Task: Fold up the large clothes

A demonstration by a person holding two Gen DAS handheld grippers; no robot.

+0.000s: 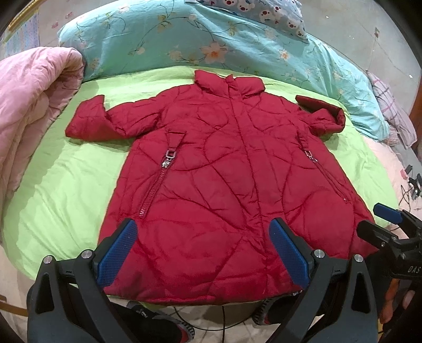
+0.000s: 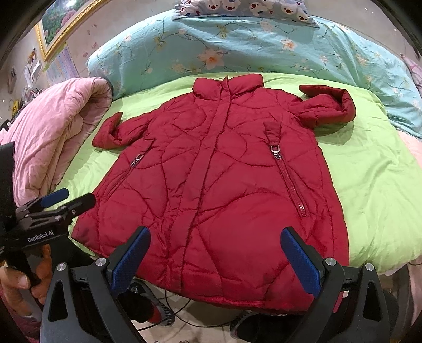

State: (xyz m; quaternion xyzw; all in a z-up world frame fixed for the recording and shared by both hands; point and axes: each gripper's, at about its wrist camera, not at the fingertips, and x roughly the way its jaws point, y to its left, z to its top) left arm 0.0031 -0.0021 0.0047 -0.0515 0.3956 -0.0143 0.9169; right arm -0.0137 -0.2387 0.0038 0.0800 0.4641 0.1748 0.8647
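Note:
A red quilted jacket (image 1: pixel 216 179) (image 2: pixel 219 171) lies flat and front-up on the green sheet (image 1: pixel 66 184) (image 2: pixel 369 171). Its collar points away and its hem sits at the bed's near edge. Both sleeves are bent, and the right cuff (image 1: pixel 324 113) is turned back. My left gripper (image 1: pixel 203 230) hovers open near the hem, left of the centre zip, gripping nothing. It also shows at the left edge of the right wrist view (image 2: pixel 70 199). My right gripper (image 2: pixel 215 233) is open near the hem's right half, also seen in the left wrist view (image 1: pixel 378 223).
A rolled pink quilt (image 1: pixel 34 110) (image 2: pixel 52 132) lies to the left of the jacket. Behind it are a teal floral duvet (image 1: pixel 197 39) and a bear-print pillow (image 2: pixel 250 8). Shoes (image 1: pixel 158 324) and a black cable (image 2: pixel 179 306) are on the floor below the bed's edge. A hand (image 2: pixel 18 285) holds the left gripper.

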